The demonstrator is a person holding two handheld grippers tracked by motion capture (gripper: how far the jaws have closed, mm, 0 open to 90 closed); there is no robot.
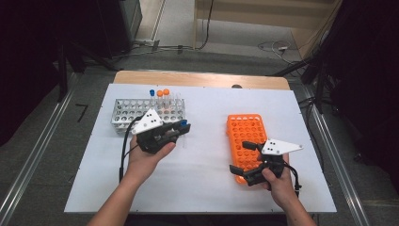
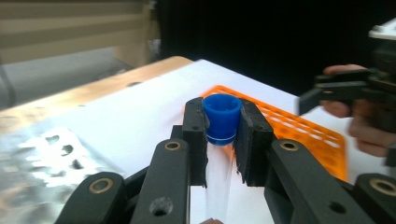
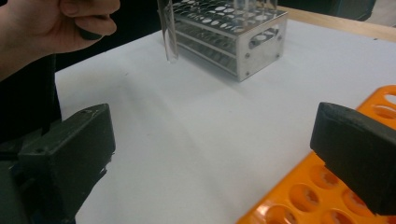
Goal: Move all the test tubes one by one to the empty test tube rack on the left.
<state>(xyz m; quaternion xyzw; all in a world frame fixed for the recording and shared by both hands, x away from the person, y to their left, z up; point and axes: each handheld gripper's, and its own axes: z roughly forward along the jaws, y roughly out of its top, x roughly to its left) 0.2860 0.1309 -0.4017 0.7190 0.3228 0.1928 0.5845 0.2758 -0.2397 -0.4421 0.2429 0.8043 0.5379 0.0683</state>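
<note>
Jaws of the left gripper (image 2: 223, 140) are clamped on the blue-capped tube (image 2: 221, 140) just below its cap; right gripper (image 1: 248, 162) jaws stand wide apart, empty. Transfer is roughly midway: tube lifted clear of the metal rack (image 1: 127, 112), not yet seated in the orange rack (image 1: 244, 129). Tube hangs upright over the bench (image 1: 207, 165), cap uppermost, long axis vertical.

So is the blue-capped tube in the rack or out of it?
Out. The left claw grips the blue-capped tube above the table, beside the metal rack.
</note>
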